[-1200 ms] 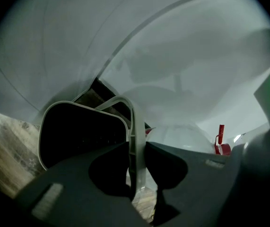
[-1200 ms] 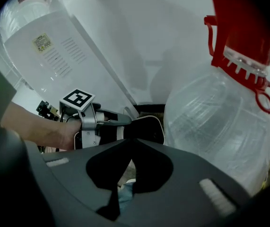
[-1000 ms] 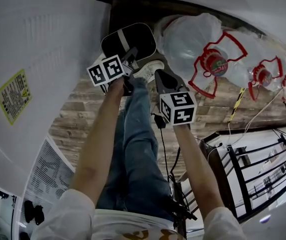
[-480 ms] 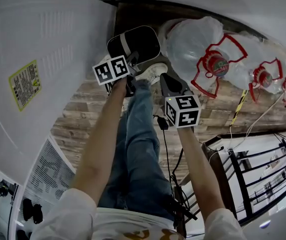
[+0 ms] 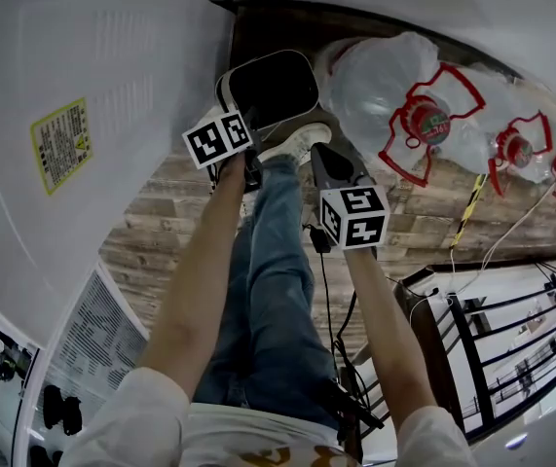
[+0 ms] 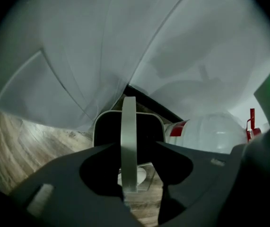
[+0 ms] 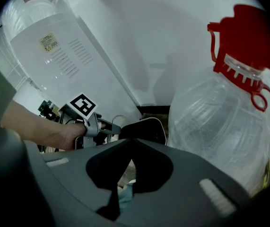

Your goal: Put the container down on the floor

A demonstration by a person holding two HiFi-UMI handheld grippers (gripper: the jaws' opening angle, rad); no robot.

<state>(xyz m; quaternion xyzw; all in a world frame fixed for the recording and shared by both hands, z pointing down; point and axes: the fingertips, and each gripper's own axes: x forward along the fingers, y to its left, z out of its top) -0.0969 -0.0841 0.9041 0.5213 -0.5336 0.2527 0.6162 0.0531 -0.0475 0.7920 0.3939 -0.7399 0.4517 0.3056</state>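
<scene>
So the left claw (image 6: 129,148) is clamped on the container (image 5: 270,84). In the left gripper view its white wall runs edge-on straight up between the jaws, with the dark inside opening behind. Pinching it by the wall like that means the thing hangs tipped, mouth facing back at the person instead of up. It's low in the corner, between the big white appliance (image 5: 83,115) and the nearest water jug (image 5: 385,81), just ahead of the person's shoe (image 5: 297,142). My guess is that gap is the only free bit of floor (image 5: 161,227), the surface it's meant to sit on.

The right claw (image 7: 131,141) has its tips together with nothing in them. It just hovers near the jug (image 7: 220,126), probably parked out of the way since this is a one-handed job.

What I can't make out is whether the container's bottom touches the floor. The head view only shows the open mouth and rim, and the left gripper view hides the underside behind the jaws. The far jugs are cut off at the frame edge too, and the appliance's yellow label (image 5: 60,144) is too small to read.
</scene>
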